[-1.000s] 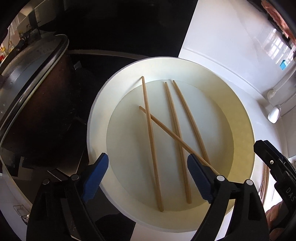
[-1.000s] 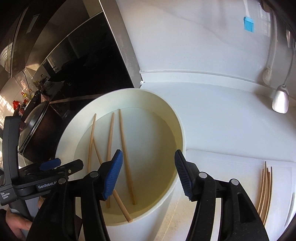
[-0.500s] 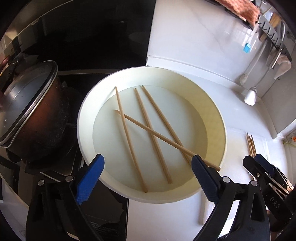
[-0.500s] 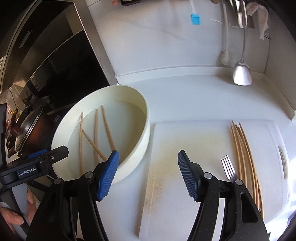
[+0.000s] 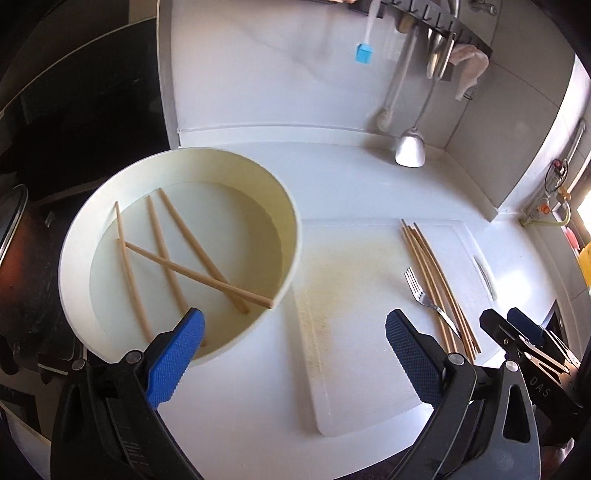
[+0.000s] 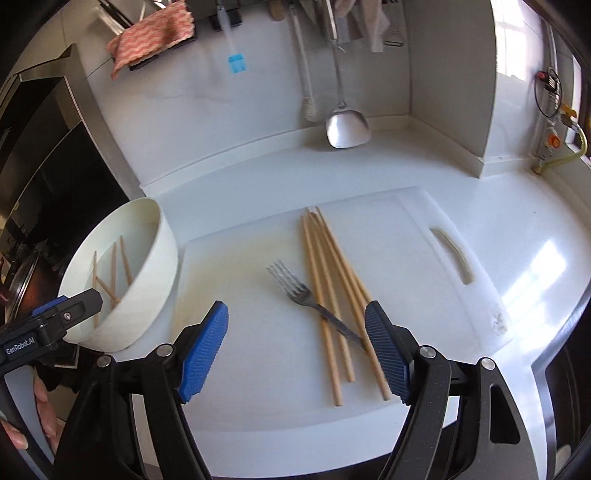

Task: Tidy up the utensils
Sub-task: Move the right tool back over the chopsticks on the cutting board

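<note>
A round white bowl (image 5: 291,236) (image 6: 162,266) holds several wooden chopsticks (image 5: 162,251) (image 6: 112,269), one lying crossed over the others. To its right, a white cutting board (image 5: 351,332) (image 6: 424,240) carries a bundle of several chopsticks (image 5: 432,273) (image 6: 332,273) with a metal fork (image 5: 419,290) (image 6: 295,290) across it. My left gripper (image 5: 295,349) hangs open and empty over the bowl's near rim and the board's left edge. My right gripper (image 6: 297,347) hovers above the fork and chopstick bundle, jaws opening, nothing between them.
A dark pot with a lid (image 5: 14,258) sits on the black hob left of the bowl. A metal ladle (image 6: 347,127), a blue brush (image 6: 236,62) and a patterned cloth (image 6: 151,35) hang on the back wall. A person's hand (image 6: 40,406) holds the left gripper.
Both views have swung right, from the bowl toward the cutting board. The fork and chopstick bundle have come into full view. Both grippers' jaws stand wider than before.
</note>
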The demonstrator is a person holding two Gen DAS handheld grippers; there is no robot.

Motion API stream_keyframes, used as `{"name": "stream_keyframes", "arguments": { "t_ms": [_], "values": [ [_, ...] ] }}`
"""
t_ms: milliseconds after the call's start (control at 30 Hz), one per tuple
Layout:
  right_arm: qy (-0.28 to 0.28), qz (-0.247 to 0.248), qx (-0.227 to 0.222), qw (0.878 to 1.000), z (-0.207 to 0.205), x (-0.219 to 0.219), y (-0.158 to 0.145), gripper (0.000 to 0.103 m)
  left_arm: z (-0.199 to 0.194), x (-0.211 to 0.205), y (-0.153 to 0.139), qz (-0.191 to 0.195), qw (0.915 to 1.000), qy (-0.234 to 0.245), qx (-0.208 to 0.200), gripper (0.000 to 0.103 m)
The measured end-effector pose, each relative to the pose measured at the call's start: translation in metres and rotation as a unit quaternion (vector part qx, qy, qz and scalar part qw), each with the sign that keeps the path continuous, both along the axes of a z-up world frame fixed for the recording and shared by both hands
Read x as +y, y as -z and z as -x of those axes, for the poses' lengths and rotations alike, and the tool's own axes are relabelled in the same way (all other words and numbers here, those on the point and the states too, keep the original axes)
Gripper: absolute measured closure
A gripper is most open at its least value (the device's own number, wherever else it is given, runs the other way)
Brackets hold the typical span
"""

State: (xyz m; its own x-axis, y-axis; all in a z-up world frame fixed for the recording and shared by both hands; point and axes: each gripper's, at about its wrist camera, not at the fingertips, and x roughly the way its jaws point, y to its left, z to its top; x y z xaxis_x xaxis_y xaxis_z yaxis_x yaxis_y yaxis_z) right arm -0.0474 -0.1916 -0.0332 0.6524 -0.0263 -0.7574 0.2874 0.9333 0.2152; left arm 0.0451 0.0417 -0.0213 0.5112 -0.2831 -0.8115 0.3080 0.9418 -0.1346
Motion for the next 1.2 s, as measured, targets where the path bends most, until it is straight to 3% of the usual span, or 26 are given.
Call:
{"name": "stream_keyframes", "arguments": {
  "t_ms": [233,467,633,867,1200],
  "values": [
    [0.01,0.002,0.002,1.0,0.029,-0.067,0.014,0.03,0.026,-0.055,0.012,0.001,1.0,-0.003,0.0,0.006],
    [-0.076,0.017,0.009,0.997,0.027,-0.104,0.038,0.03,0.048,-0.096,0.032,-0.001,0.997,-0.075,0.018,0.006],
    [-0.128,0.031,0.003,0.991,0.011,-0.108,0.052,0.03,0.054,-0.117,0.049,-0.017,0.9914,-0.129,0.013,0.006],
    [-0.146,0.017,0.006,0.989,-0.016,-0.11,0.074,0.03,0.043,-0.137,0.082,-0.054,0.9877,-0.142,0.036,0.006],
    [-0.166,0.058,0.0,0.984,-0.025,-0.097,0.092,0.03,0.039,-0.142,0.103,-0.015,0.9924,-0.122,0.004,0.006]
  ]
}}
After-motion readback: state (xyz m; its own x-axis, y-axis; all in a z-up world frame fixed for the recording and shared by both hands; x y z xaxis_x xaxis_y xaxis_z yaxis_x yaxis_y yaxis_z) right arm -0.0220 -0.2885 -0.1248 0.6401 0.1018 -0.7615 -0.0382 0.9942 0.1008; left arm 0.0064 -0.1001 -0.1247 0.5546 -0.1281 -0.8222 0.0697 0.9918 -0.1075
